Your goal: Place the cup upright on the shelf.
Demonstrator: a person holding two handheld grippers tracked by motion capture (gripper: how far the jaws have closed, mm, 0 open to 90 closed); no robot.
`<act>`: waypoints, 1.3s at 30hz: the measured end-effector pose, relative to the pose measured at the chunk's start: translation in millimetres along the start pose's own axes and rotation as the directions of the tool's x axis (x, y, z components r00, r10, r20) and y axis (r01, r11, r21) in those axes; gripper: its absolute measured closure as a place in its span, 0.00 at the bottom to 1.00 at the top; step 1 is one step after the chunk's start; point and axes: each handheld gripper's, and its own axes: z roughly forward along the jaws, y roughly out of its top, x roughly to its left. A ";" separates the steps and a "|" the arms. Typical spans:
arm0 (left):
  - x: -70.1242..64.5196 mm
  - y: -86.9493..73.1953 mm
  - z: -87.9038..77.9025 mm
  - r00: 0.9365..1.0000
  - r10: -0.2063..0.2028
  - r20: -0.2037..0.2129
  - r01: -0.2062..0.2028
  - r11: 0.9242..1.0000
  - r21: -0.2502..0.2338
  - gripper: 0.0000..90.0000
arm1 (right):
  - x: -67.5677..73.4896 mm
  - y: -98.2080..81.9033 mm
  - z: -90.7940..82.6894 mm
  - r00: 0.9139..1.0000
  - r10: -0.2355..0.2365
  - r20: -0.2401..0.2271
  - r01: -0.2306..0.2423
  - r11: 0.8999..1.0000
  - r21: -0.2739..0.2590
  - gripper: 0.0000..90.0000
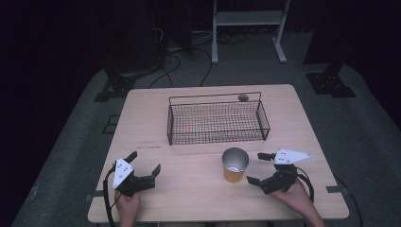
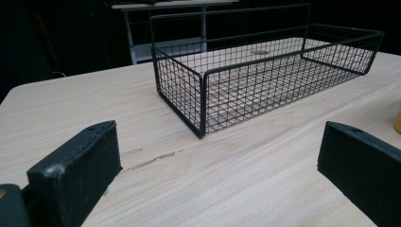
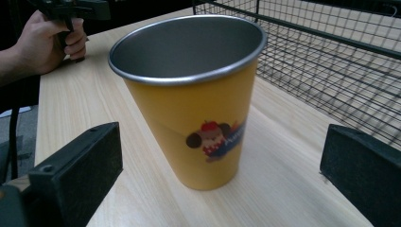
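A yellow metal cup (image 1: 235, 164) stands upright on the wooden table (image 1: 142, 123), just in front of a black wire basket (image 1: 216, 120). In the right gripper view the cup (image 3: 194, 104) has a silver inside and a cartoon print, and it stands a little ahead of the wide-apart jaws. My right gripper (image 1: 257, 167) is open, just right of the cup and not touching it. My left gripper (image 1: 143, 161) is open near the front left of the table, with nothing between its jaws. It faces the basket (image 2: 265, 71), which looks empty.
A small dark round thing (image 1: 243, 98) lies behind the basket near the table's far edge. Beyond the table stand a white metal frame (image 1: 248, 28) and cables on a grey floor. A hand (image 3: 45, 40) holding the other gripper appears in the right gripper view.
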 end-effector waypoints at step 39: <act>-0.5 0.2 -0.2 1.000 0.005 0.005 -0.005 1.000 0.001 0.00 | 14.9 29.1 47.7 0.997 -0.064 -0.042 0.065 0.998 0.005 0.00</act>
